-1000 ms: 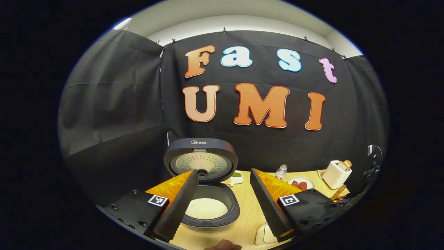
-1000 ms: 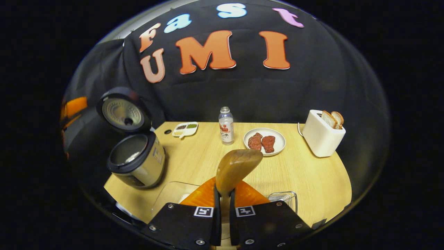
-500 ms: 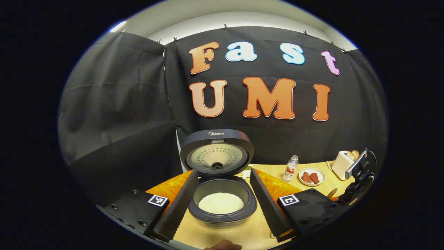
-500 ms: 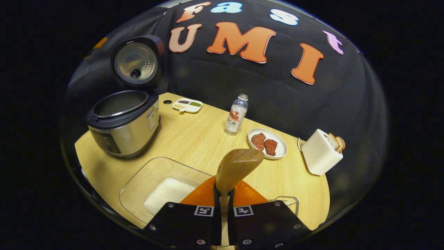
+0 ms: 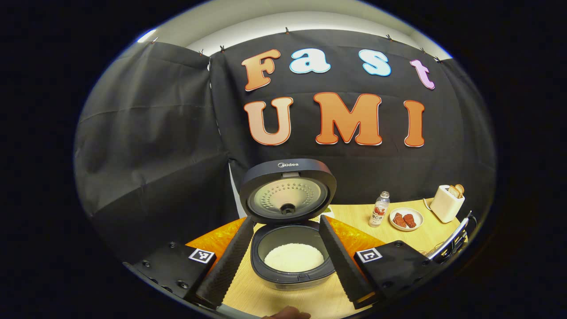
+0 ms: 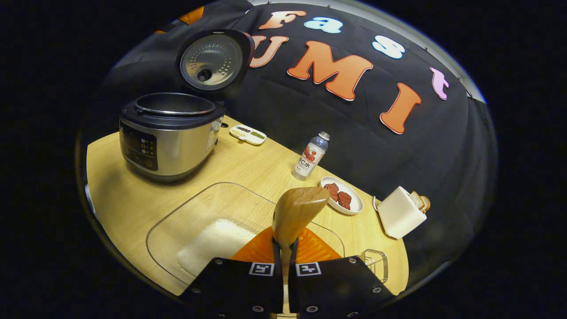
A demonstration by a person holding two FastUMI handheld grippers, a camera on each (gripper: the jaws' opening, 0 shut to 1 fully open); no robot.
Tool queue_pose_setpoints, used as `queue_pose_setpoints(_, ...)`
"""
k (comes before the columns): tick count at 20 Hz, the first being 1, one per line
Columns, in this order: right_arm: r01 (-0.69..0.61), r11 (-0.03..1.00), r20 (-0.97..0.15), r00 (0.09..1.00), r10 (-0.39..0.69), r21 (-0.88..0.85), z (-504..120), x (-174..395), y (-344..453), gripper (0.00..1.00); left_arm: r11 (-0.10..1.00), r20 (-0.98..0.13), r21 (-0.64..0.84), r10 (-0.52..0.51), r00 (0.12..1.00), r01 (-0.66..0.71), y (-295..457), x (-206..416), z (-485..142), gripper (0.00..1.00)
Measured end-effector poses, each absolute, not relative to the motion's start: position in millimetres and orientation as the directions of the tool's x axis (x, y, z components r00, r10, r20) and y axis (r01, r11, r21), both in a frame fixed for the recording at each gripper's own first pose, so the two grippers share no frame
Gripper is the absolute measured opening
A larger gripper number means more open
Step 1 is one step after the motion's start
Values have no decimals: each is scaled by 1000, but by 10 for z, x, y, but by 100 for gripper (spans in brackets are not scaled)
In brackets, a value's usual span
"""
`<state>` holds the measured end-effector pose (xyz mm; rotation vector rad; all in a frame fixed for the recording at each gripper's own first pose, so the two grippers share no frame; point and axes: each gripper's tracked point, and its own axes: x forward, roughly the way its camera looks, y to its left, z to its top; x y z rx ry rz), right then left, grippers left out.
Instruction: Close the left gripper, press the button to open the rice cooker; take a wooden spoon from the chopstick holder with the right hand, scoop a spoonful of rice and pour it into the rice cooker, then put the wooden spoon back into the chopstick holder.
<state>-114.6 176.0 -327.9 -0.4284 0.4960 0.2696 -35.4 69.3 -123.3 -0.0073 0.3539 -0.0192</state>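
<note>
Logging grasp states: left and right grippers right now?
Left gripper: open, holding nothing.
Right gripper: shut on the wooden spoon.

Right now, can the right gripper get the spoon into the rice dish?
Probably yes. The right gripper is shut on the wooden spoon, and the open glass dish of rice lies just below, uncovered.

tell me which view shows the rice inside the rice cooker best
The left gripper view: it looks down past the raised lid into the rice cooker, showing white rice in the pot. The right gripper view shows the cooker side-on, its contents hidden.
</note>
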Motion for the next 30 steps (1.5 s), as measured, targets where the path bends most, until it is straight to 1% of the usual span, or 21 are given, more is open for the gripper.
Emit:
queue_pose_setpoints(3,-321,922,-515,840,172,-216,-3233,-1144,1962,4,999,-349,-1,-35,936,37,700,-370,-1258,100)
queue_pose_setpoints(4,-310,937,-525,831,185,-160,-3226,-1145,2024,4,999,-351,-2,-41,936,43,706,-379,-1263,98)
queue_pose_setpoints(6,-288,958,-565,792,229,-15,-3244,-1155,2172,4,999,-363,-3,-51,930,54,738,-388,-1315,98)
queue_pose_setpoints(8,-218,964,-601,754,267,154,-3252,-1191,2244,4,998,-379,1,-61,923,66,772,-419,-1376,98)
queue_pose_setpoints(9,-175,962,-611,745,269,210,-3278,-1159,2239,4,998,-379,3,-61,924,67,806,-428,-1376,100)
queue_pose_setpoints(10,-141,959,-625,733,268,247,-3307,-1123,2203,4,998,-378,3,-63,924,70,835,-440,-1368,100)
queue_pose_setpoints(11,-106,951,-633,724,275,291,-3308,-1125,2180,4,998,-378,3,-63,924,70,869,-449,-1368,98)
queue_pose_setpoints(12,-64,939,-648,708,282,338,-3349,-1122,2162,4,998,-379,4,-61,923,68,907,-441,-1385,100)
queue_pose_setpoints(15,53,883,-667,677,311,466,-3420,-1116,2074,4,999,-385,1,-50,922,54,994,-437,-1404,100)
queue_pose_setpoints(19,142,800,-658,661,362,582,-3429,-1097,1951,4,998,-388,-10,-60,920,61,997,-430,-1411,100)
queue_pose_setpoints(20,165,772,-651,660,376,614,-3421,-1085,1899,4,998,-388,-15,-66,919,66,982,-435,-1412,98)
queue_pose_setpoints(21,180,740,-634,666,393,648,-3386,-1081,1849,4,998,-390,-18,-69,918,68,965,-429,-1411,100)
queue_pose_setpoints(24,205,652,-584,683,439,730,-3281,-1034,1682,4,997,-393,-29,-74,916,68,893,-409,-1414,100)
queue_pose_setpoints(25,207,640,-577,685,445,740,-3285,-1034,1606,4,997,-392,-30,-72,917,66,873,-394,-1398,98)
queue_pose_setpoints(26,212,629,-570,689,447,748,-3266,-1026,1519,4,997,-390,-30,-71,918,65,845,-385,-1385,100)
queue_pose_setpoints(28,219,596,-552,696,460,773,-3201,-991,1370,4,997,-380,-20,-78,922,76,786,-408,-1366,100)
queue_pose_setpoints(29,233,571,-541,704,460,788,-3157,-970,1279,4,997,-374,-8,-78,924,81,765,-412,-1347,98)
queue_pose_setpoints(30,251,542,-531,715,455,802,-3124,-926,1185,4,997,-368,3,-76,927,82,754,-405,-1339,100)
